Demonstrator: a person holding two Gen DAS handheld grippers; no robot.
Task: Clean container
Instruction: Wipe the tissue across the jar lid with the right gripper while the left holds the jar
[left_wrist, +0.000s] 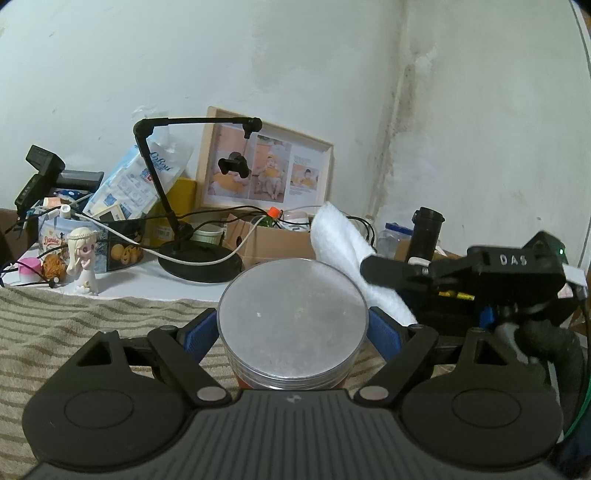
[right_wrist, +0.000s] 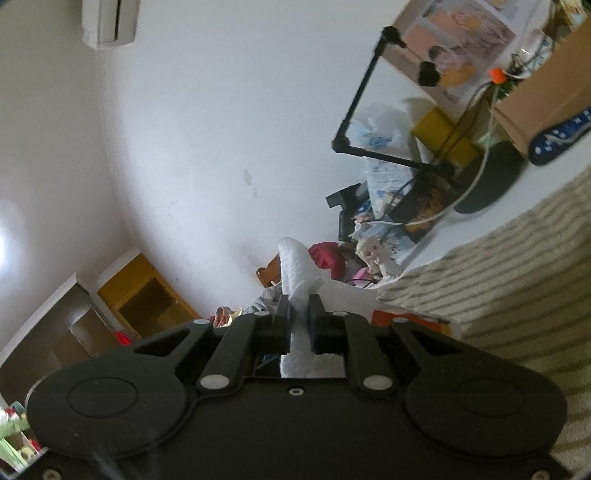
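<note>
While a striped towel (left_wrist: 92, 332) is spread across the near surface as far as a white tabletop (left_wrist: 147, 284), the back edge is crowded by a framed photo collage (left_wrist: 266, 166), a black lamp stand (left_wrist: 173, 214), a biscuit tin (left_wrist: 118, 243) and a small doll (left_wrist: 83, 258), with a bare wall seen above. Open room is left only over the towel. The container (left_wrist: 291, 321), a clear jar with a flat silver end facing the left wrist camera, is gripped between the blue pads (left_wrist: 197, 332) of the left gripper (left_wrist: 291, 332), closed against its sides; its long axis is pointed along the fingers. To its right, a white cloth (left_wrist: 343, 251) is pinched in the right gripper (right_wrist: 299, 317), closed narrowly on it and held just beside the jar's rim.
</note>
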